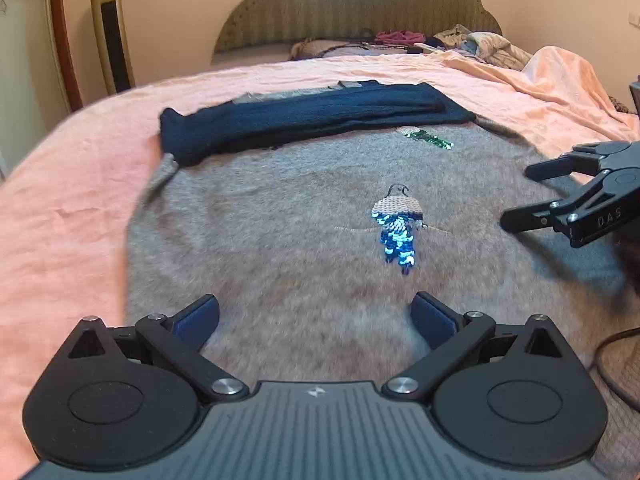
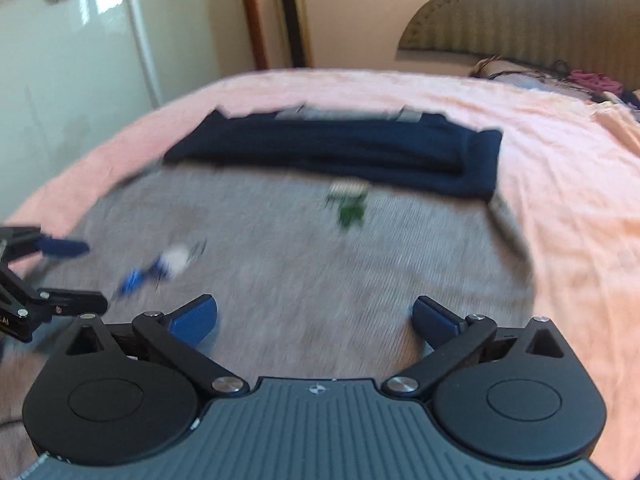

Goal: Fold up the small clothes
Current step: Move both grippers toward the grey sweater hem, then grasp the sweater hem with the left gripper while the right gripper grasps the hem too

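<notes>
We see a grey knit sweater (image 1: 280, 216) spread flat on a pink bedspread (image 1: 72, 200), its dark navy sleeves (image 1: 304, 118) folded across the upper part in a long band. The grey front carries two sequin figures: a blue one (image 1: 396, 232) near the middle and a green one (image 1: 430, 138) just below the navy band (both blur in the right wrist view). Our left gripper (image 1: 316, 316) hovers over the lower part of the sweater with its jaws spread wide, nothing between the pads. Our right gripper (image 2: 316, 316) stands equally wide and empty over the grey knit. A padded headboard (image 1: 360, 4) rises beyond.
</notes>
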